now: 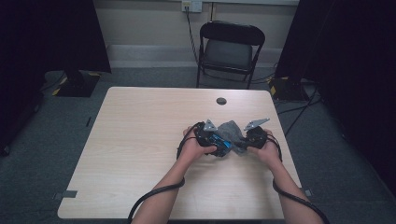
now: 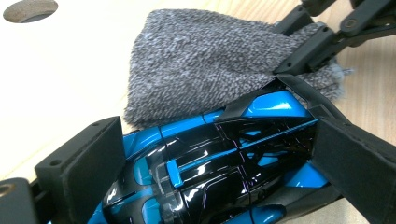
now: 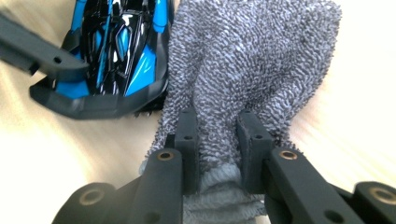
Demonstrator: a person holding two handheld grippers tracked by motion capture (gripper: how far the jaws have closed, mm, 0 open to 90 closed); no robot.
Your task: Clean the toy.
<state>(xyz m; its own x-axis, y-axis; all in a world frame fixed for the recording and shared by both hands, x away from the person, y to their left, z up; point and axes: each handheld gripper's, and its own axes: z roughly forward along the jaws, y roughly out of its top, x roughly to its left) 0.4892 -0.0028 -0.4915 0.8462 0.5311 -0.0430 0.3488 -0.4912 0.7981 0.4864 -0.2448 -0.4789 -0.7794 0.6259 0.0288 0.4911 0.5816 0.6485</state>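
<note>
Two grippers are working close together near the right edge of the table (image 1: 140, 121). Your left gripper (image 2: 219, 154) is clamping the blue and black toy car (image 2: 224, 163) by its sides, while your right gripper (image 3: 217, 140) is pinching the grey cloth (image 3: 247, 60), which is lying against the car.
</note>
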